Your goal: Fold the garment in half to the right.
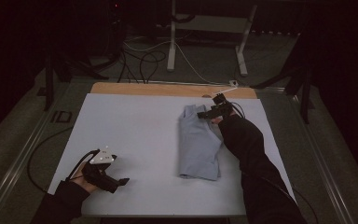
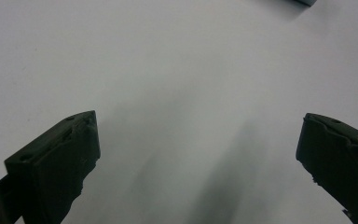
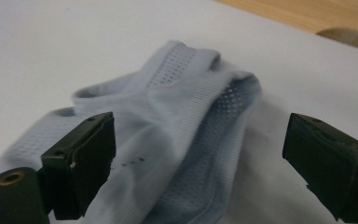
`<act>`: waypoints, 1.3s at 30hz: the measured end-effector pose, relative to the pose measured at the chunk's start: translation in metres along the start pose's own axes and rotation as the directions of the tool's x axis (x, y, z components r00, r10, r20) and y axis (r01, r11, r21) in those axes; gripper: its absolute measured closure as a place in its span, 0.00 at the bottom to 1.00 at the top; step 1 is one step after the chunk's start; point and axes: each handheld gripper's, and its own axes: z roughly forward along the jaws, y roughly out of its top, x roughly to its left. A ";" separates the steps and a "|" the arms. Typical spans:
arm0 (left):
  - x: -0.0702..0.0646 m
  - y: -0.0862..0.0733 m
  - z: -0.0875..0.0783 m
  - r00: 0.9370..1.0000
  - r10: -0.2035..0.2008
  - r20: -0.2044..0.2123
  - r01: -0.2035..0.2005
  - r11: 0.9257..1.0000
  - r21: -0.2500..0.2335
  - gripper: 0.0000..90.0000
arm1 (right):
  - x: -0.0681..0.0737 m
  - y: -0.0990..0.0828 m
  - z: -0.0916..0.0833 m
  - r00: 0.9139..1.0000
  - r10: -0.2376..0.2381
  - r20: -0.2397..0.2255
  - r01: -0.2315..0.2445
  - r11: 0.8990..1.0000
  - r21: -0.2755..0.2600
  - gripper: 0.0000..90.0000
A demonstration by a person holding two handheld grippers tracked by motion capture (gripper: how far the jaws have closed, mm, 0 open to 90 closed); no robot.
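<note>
Right gripper (image 3: 198, 158) has its fingers (image 3: 81, 165) released, spread on either side of the far end of the folded light-blue garment (image 1: 198, 142). Left gripper (image 2: 198, 154) is released too, well left of the garment over the bare white surface (image 1: 140, 135).

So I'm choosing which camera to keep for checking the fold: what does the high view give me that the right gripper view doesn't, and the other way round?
High view: the whole folded garment, the table with its wooden far edge, the left gripper near the front left corner, both sleeves, and the floor with cables and a stand.

Right gripper view: the garment's mesh weave and bunched folds up close, and the right gripper with fingers open, the cloth between them, unpressed.

Both: the pale blue garment, the white tabletop and the right gripper at the garment's far end.
</note>
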 end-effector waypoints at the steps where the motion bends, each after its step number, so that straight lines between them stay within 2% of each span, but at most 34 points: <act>1: 0.001 -0.001 0.000 1.000 -0.006 0.000 0.006 1.000 -0.003 0.01 | -0.002 0.000 0.002 1.000 0.009 -0.006 -0.009 1.000 0.007 0.11; 5: 0.002 -0.002 0.002 1.000 -0.013 0.006 0.013 1.000 -0.003 0.01 | -0.006 -0.002 0.005 1.000 0.015 -0.013 -0.015 0.999 0.029 0.16; 8: 0.002 -0.003 0.004 1.000 -0.013 0.010 0.013 1.000 -0.002 0.01 | -0.008 -0.005 0.007 0.999 0.015 -0.041 -0.013 0.998 0.060 0.28; 10: 0.002 -0.003 0.004 1.000 -0.011 0.012 0.011 1.000 -0.003 0.01 | -0.006 -0.006 0.007 0.997 0.008 -0.082 -0.002 0.997 0.073 0.43; 11: 0.002 -0.003 0.004 1.000 -0.012 0.010 0.012 1.000 -0.003 0.01 | -0.004 -0.006 0.006 0.997 -0.007 -0.083 0.014 0.997 0.079 0.49; 12: 0.002 -0.003 0.003 1.000 -0.015 0.008 0.015 1.000 -0.006 0.01 | -0.001 -0.005 0.005 0.996 -0.031 -0.078 0.038 0.996 0.087 0.62; 13: 0.002 -0.003 0.003 1.000 -0.020 0.008 0.020 1.000 -0.011 0.01 | 0.001 -0.005 0.004 0.995 -0.062 -0.072 0.069 0.993 0.092 0.68; 15: 0.002 -0.003 0.002 1.000 -0.017 0.010 0.017 1.000 -0.011 0.01 | 0.008 -0.002 0.003 0.993 -0.106 -0.054 0.111 0.989 0.097 0.89; 16: 0.002 -0.003 0.003 1.000 -0.016 0.007 0.016 1.000 -0.006 0.01 | 0.012 0.000 0.002 0.990 -0.133 -0.036 0.136 0.985 0.103 0.93; 19: 0.002 -0.003 0.003 1.000 -0.015 0.007 0.015 1.000 -0.010 0.01 | 0.020 0.007 -0.001 0.986 -0.161 -0.038 0.164 0.983 0.083 0.95; 21: 0.002 -0.003 0.003 1.000 -0.011 0.007 0.011 1.000 -0.012 0.01 | 0.026 0.012 -0.004 0.982 -0.182 -0.059 0.184 0.982 0.038 0.95; 24: 0.001 -0.003 0.002 1.000 -0.013 0.003 0.013 1.000 -0.016 0.01 | 0.029 0.020 -0.008 0.979 -0.181 -0.098 0.176 0.983 -0.059 0.95; 26: 0.001 -0.003 0.002 1.000 -0.005 0.008 0.005 1.000 -0.016 0.01 | 0.028 0.024 -0.007 0.981 -0.169 -0.098 0.161 0.983 -0.088 0.95; 30: 0.000 -0.002 0.002 1.000 -0.002 0.011 0.003 1.000 -0.023 0.01 | 0.024 0.027 0.002 0.984 -0.142 -0.106 0.133 0.987 -0.087 0.95; 39: 0.001 -0.002 0.003 1.000 0.000 0.014 0.000 1.000 -0.027 0.01 | 0.012 0.018 0.019 0.993 -0.096 -0.065 0.096 0.995 -0.018 0.95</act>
